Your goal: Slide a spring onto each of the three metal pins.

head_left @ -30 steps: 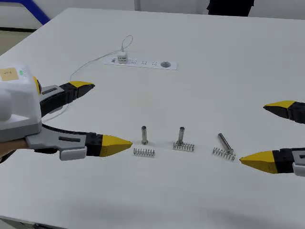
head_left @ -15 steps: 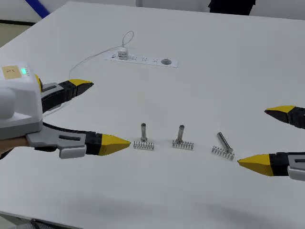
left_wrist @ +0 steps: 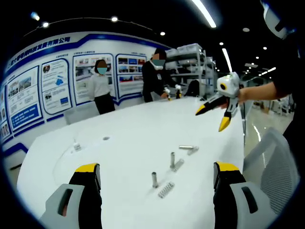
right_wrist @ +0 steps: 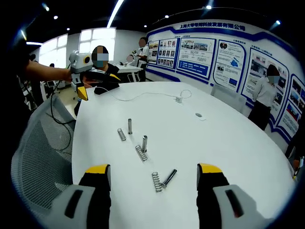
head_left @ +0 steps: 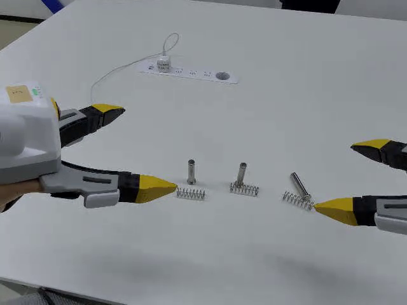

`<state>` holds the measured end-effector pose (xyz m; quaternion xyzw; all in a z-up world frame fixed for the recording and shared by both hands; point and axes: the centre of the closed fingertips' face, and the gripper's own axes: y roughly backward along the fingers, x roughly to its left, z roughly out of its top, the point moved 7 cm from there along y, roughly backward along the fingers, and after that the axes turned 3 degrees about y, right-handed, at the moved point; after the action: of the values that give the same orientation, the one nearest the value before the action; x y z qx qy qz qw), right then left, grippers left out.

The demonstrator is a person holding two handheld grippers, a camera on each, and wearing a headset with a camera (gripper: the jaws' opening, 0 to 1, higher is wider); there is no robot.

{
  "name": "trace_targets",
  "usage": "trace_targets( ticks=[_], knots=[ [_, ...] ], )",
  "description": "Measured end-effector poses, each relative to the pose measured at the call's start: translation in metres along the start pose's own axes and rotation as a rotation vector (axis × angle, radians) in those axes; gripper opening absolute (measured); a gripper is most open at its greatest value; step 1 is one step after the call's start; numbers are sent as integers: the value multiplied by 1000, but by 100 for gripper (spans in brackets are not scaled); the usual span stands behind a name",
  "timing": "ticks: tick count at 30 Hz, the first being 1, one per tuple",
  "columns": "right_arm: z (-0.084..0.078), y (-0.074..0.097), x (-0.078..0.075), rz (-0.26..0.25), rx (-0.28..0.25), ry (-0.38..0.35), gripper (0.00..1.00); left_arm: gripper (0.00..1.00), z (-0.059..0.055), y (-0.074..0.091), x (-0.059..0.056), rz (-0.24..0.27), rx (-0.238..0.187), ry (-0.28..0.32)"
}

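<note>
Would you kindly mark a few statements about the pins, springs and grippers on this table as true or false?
1. All three pins stand upright. False: the left pin and middle pin stand, but the right pin lies on its side.
2. No spring is on a pin yet. True: the left spring, middle spring and right spring lie on the table.
3. The left gripper holds a spring. False: its jaws are open and empty.
4. The right gripper is open. True.
5. A power strip lies beyond the pins. True.
</note>
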<state>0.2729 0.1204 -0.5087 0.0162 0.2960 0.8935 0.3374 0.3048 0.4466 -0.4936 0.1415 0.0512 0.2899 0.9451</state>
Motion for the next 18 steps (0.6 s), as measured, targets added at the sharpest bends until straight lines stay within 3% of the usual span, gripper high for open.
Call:
trace_targets(
  ticks=[8,10,11,18],
  knots=[
    [-6,-7,-4,-16,8,-28,73,100,-5,1,0,-7,27,-1],
    [-8,-9,-7,-46,14,-36,71,100,-7,1,0,-7,28,10],
    [-9,-11,-9,-72,36,-2,69,100,-8,1,-1,-9,31,11],
    [-12,-22,-9,-65,55,-27,67,100,-10,2,-2,4,22,27]
  ],
)
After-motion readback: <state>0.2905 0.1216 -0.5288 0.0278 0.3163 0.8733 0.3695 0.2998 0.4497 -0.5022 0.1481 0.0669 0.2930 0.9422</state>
